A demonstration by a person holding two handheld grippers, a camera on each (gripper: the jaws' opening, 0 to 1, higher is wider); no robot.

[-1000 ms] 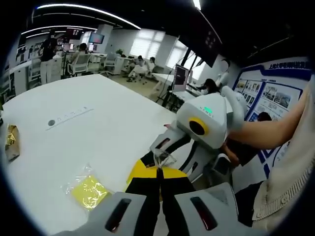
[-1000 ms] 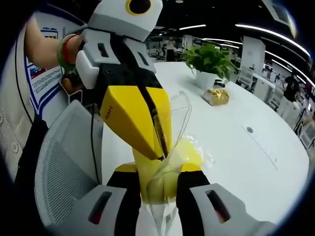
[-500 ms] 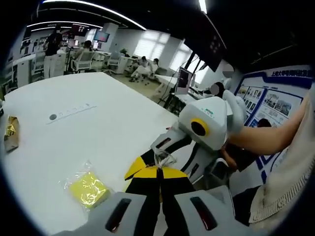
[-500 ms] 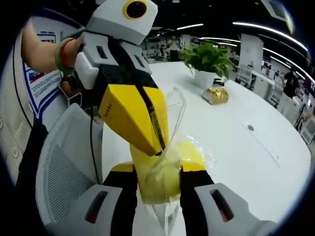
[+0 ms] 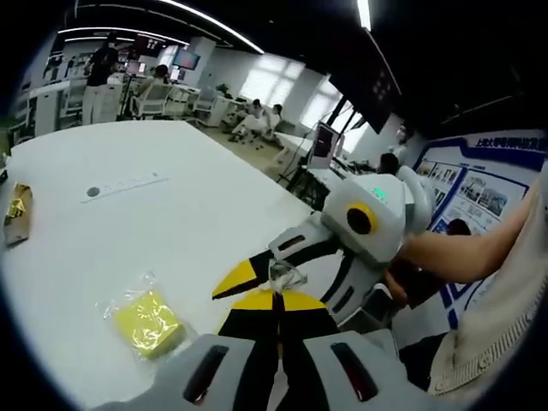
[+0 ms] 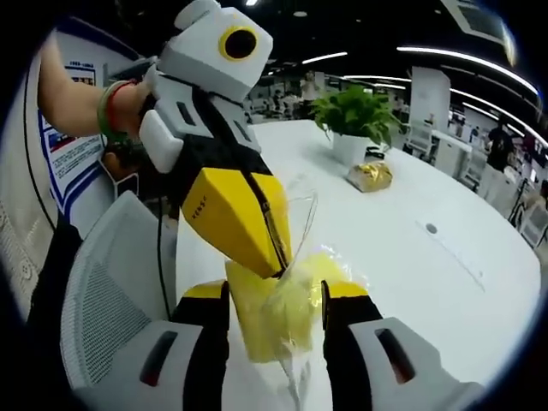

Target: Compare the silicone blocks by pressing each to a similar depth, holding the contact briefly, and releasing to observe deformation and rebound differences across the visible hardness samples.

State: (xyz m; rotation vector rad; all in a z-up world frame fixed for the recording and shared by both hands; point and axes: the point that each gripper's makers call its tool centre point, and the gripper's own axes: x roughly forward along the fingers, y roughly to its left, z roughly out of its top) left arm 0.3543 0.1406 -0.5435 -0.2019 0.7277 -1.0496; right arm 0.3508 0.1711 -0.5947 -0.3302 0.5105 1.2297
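On the white table one bagged yellow block lies apart. The right gripper, jaws partly open, holds a second bagged block. The left gripper, jaws seemingly closed, pinches that bag's clear film from above.

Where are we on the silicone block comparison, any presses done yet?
Nothing looks pressed yet. In hand: the right gripper clamps a yellow silicone block in a clear plastic bag, while the left gripper pinches the bag's top film, apparently unwrapping it. Left: a second bagged yellow block lies on the white table, untouched.
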